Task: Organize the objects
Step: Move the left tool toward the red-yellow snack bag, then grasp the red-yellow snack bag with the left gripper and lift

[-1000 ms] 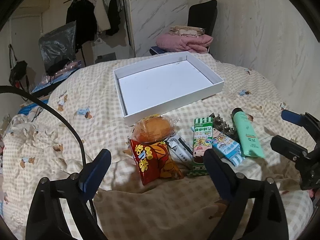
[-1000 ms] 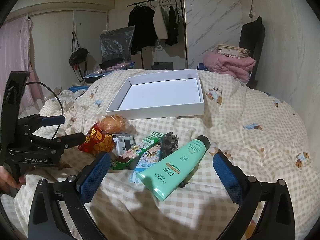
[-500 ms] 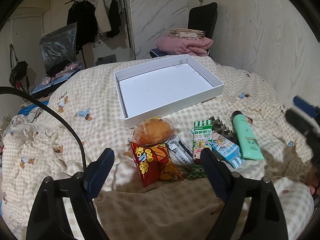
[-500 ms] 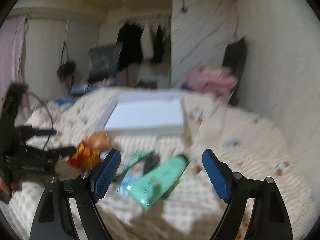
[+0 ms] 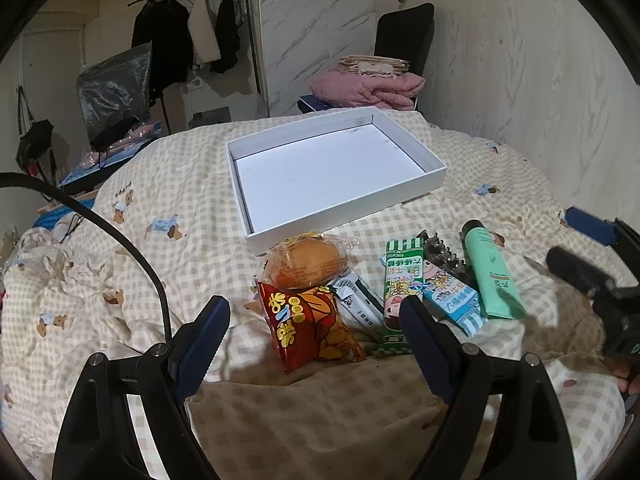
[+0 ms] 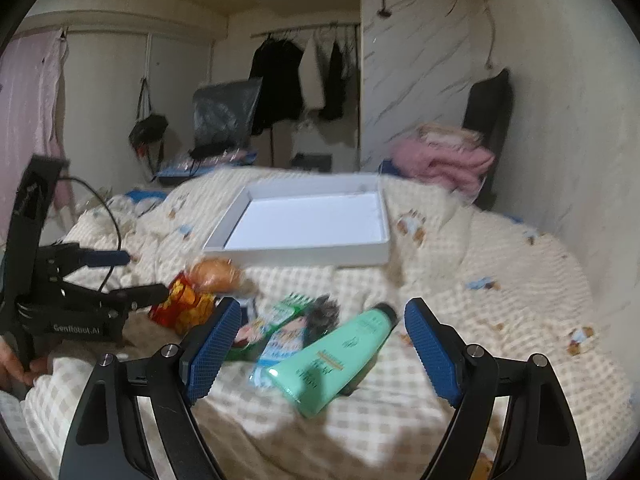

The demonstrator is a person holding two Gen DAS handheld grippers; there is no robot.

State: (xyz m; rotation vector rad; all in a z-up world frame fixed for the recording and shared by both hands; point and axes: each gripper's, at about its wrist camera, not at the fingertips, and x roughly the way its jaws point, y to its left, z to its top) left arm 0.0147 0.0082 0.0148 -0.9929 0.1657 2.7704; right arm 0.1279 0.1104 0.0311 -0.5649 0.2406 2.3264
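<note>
— While both tools hang over the checked, bear-print bedspread (image 5: 160, 184), which step would you say is in hand?

— The very start, I'd judge. The shallow white cardboard box (image 5: 434, 168), upper middle of the left view, holds nothing. Everything to sort lies in a row below it: a wrapped orange bun (image 5: 306, 260), a red crinkly snack bag (image 5: 308, 320) touching it, a small grey-white sachet (image 5: 358, 306), a green striped cartoon packet (image 5: 400, 288), a blue-white packet (image 5: 454, 300), a dark toothed hair clip (image 5: 442, 254) and a mint-green squeeze tube with a black cap (image 5: 492, 268).

— And the grippers?

— The left gripper (image 5: 316, 338) stands spread, nothing pinched, with the snack bag framed between its blue pads. The right gripper (image 6: 318, 342) is likewise spread and empty, above the tube (image 6: 340, 356) in its blurred view.

— The next move?

— Probably a descent onto one item. The tube lies slantwise, so the pads should close across its width; the bedding is soft and will yield.
</note>
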